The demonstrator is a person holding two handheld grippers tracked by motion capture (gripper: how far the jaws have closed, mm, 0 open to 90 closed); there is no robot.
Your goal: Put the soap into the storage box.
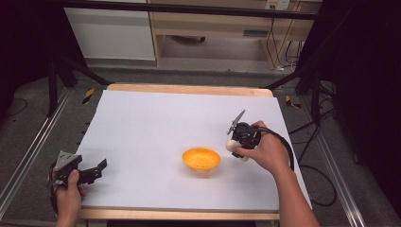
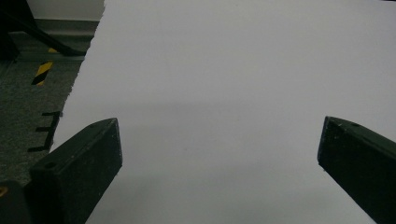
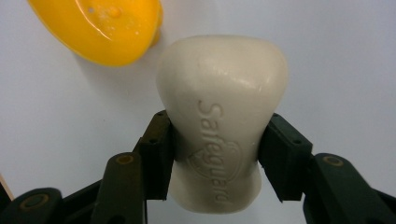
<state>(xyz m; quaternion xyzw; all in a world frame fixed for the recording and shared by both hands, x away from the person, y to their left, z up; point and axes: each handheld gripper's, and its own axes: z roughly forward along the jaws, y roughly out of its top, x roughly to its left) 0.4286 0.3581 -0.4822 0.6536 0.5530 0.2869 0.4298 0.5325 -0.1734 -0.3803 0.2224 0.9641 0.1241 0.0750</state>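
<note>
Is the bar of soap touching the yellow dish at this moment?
Apart. In the right gripper view the soap bar, clamped in the right gripper, is separated from the yellow dish by white table cover.

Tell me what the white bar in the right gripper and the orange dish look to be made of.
Soap bar: cream soap, matte and waxy, with "Safeguard" pressed into it. Orange dish: probably moulded plastic, glossy, with sharp highlights and small holes in its floor.

A white sheet covers the wooden surface mid-frame. Yellow-black tape marks the grey floor at upper left; a wooden cabinet stands along the top.
</note>
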